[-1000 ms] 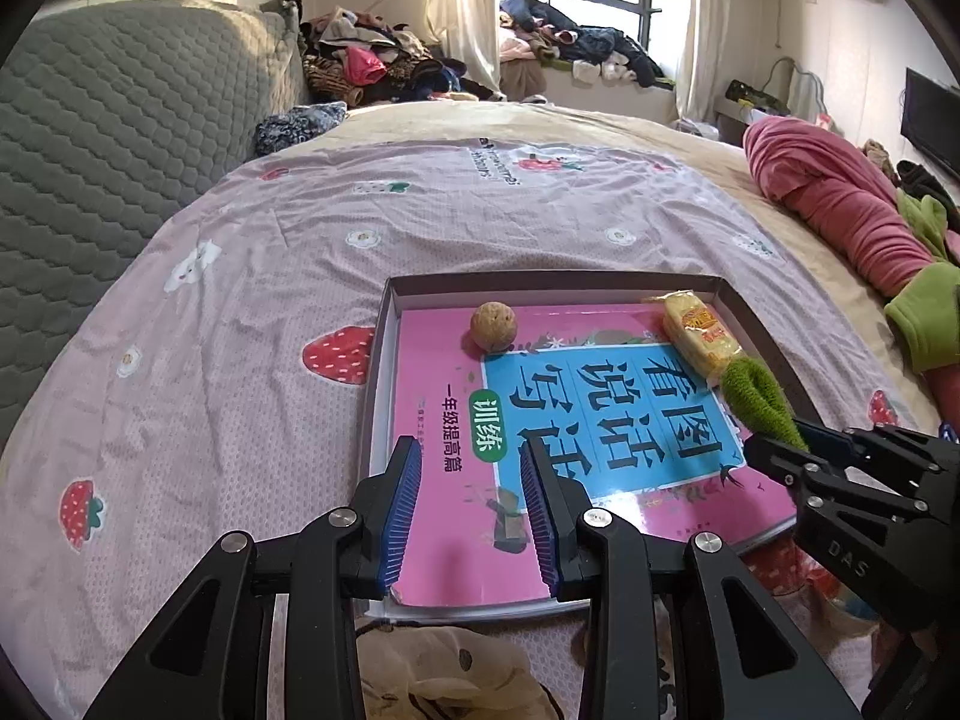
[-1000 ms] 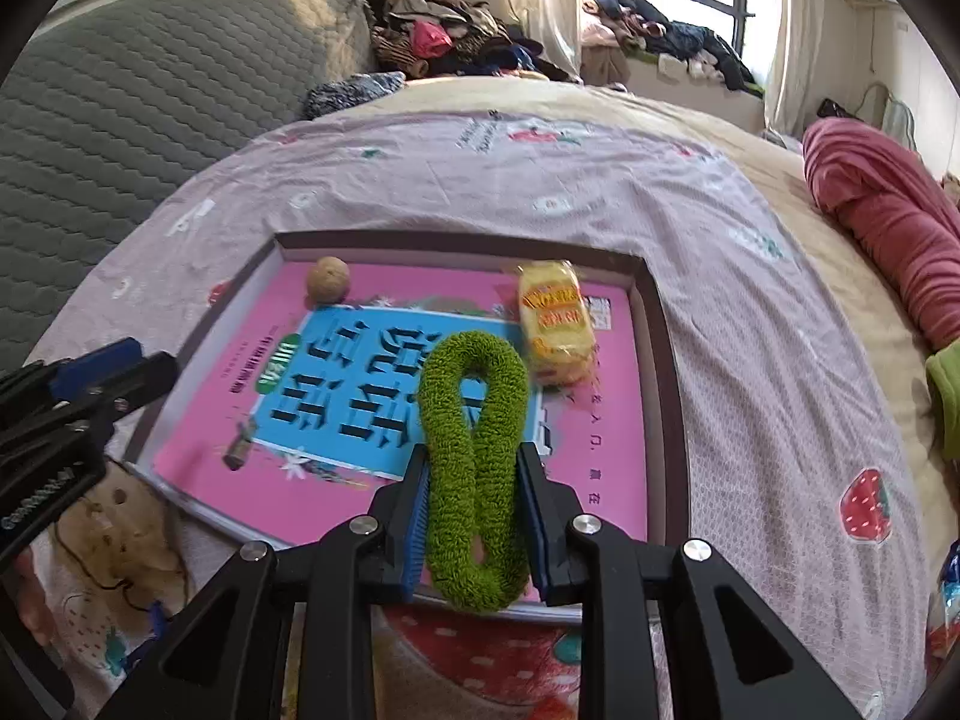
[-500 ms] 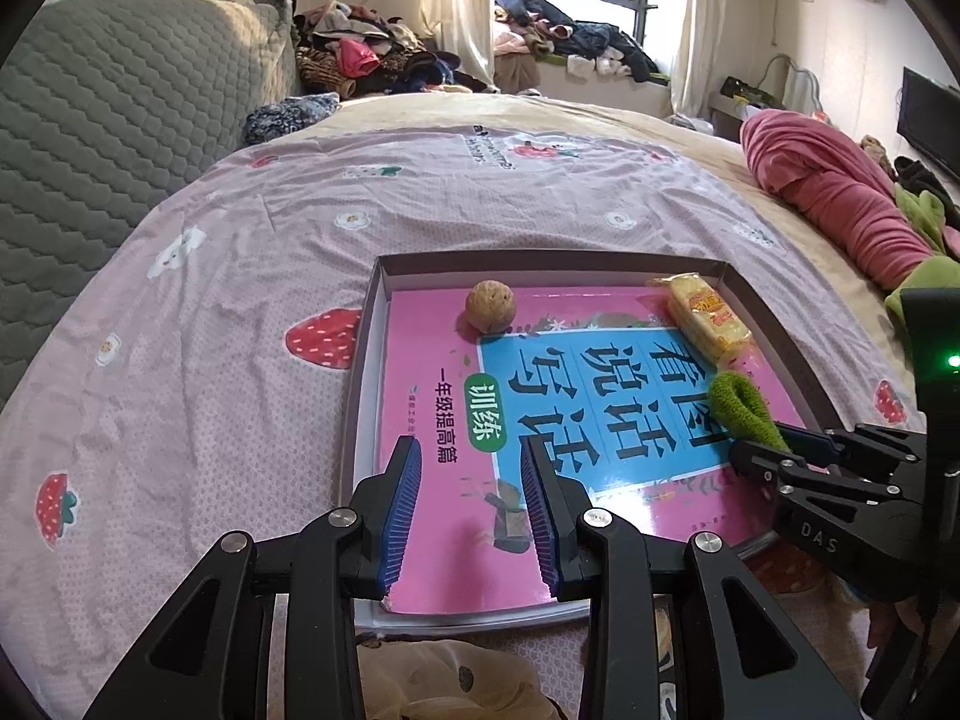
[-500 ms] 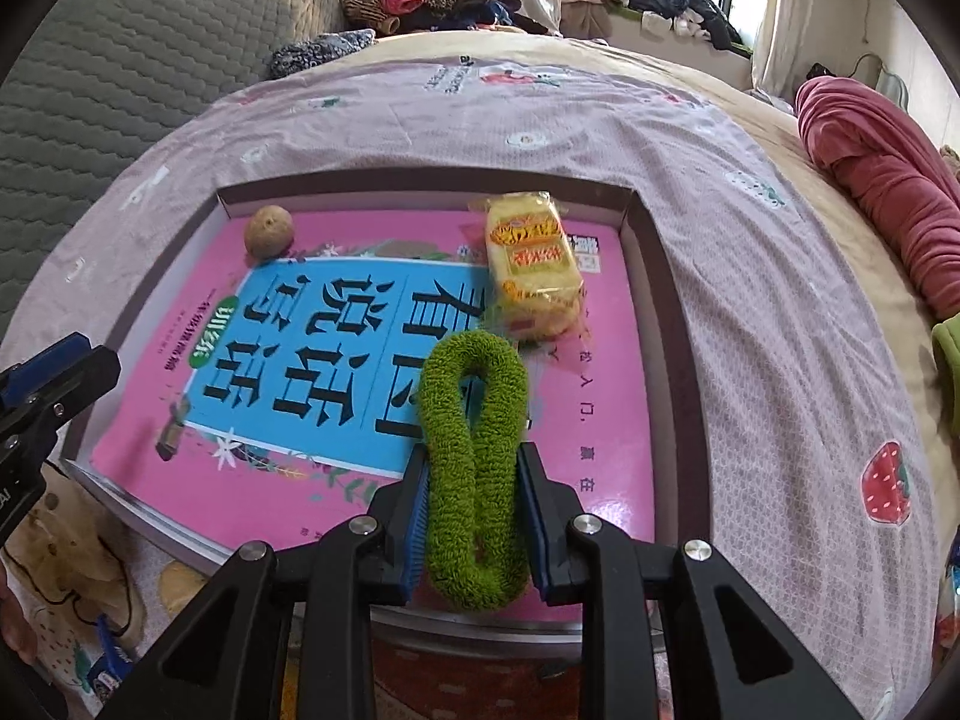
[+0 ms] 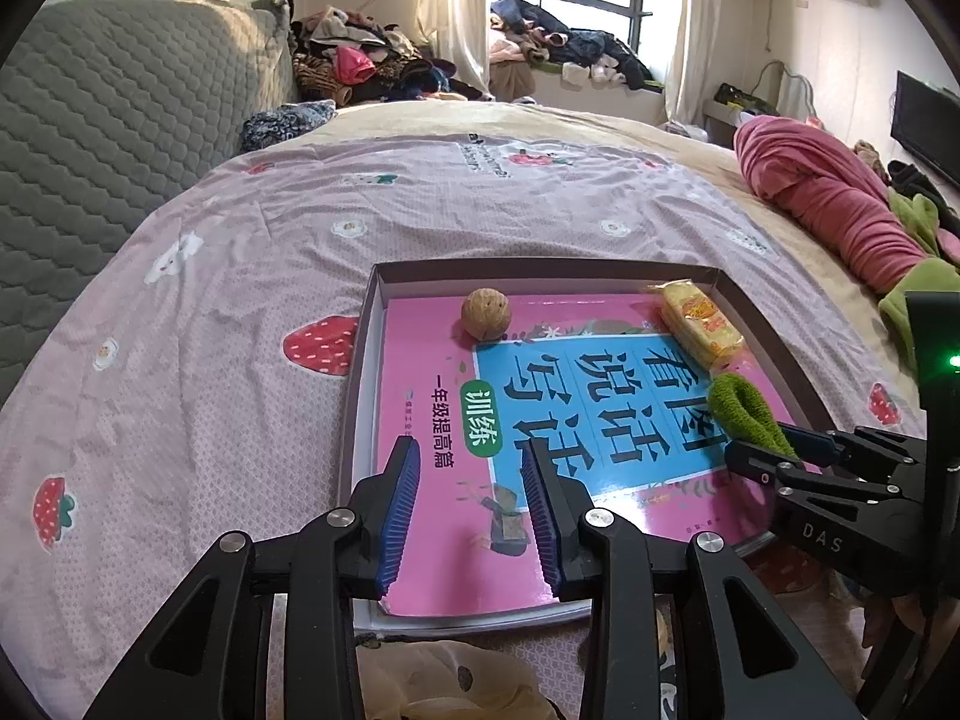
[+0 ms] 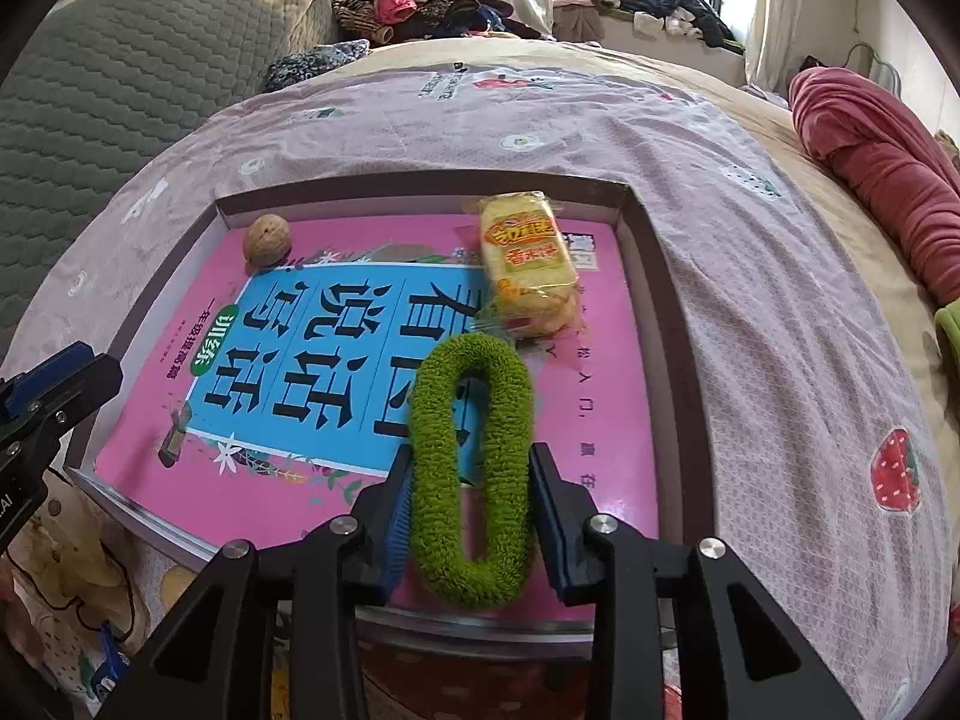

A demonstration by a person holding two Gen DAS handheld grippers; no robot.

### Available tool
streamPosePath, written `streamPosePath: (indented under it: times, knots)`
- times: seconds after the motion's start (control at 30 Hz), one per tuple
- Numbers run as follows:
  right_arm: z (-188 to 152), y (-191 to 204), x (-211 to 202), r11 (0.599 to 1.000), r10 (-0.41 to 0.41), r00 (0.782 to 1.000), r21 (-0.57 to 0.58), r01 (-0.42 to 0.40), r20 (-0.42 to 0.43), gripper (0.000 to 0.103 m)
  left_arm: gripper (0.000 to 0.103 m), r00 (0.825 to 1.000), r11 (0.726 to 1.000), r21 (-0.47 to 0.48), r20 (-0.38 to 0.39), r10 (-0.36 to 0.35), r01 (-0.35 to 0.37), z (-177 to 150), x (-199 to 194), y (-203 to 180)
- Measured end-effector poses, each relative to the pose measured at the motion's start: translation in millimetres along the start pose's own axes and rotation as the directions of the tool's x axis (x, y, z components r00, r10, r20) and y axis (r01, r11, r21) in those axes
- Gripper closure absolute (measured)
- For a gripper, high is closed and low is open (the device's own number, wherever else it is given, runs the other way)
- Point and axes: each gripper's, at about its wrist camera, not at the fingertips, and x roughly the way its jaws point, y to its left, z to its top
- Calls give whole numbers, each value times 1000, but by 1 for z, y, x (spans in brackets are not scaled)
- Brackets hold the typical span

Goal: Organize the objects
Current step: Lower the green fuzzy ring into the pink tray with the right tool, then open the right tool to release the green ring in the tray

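A fuzzy green ring (image 6: pixel 432 420) lies on a pink and blue book (image 6: pixel 336 360) inside a shallow brown box (image 6: pixel 654 252). My right gripper (image 6: pixel 473 462) has the ring's near half between its jaws. They are opening, with the pads still against the ring's sides. A walnut (image 6: pixel 267 239) sits at the book's far left and a yellow snack packet (image 6: pixel 528 264) at its far right. My left gripper (image 5: pixel 469 450) hangs open and empty over the book's near left part (image 5: pixel 420 360). From there the ring (image 5: pixel 741 408) and the right gripper (image 5: pixel 756 456) show at the right.
The box (image 5: pixel 360 360) rests on a pink strawberry-print bedspread (image 5: pixel 240 300). A grey quilted headboard (image 5: pixel 120 120) stands at the left. A rolled pink blanket (image 5: pixel 828 204) lies at the right. Clothes are piled (image 5: pixel 372 66) at the back. Beige printed cloth (image 5: pixel 450 678) lies below the box's near edge.
The right gripper's jaws have parted a little. The green ring, squeezed flat before, has spread so that its hole shows. The left gripper has barely moved.
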Motion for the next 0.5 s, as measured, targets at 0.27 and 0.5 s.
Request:
streamPosePath:
  times: [0.27,0.5]
  knots:
    - [1,-3,-6,1000,-8,1000,7,8,18,54,65,1000,1000,6,15,3,-3,1,-3,0]
    - [1,-2,-3,999,-33,999,1,33,12,43,65,1000,1000,5,18,-1,1,0,-3,0]
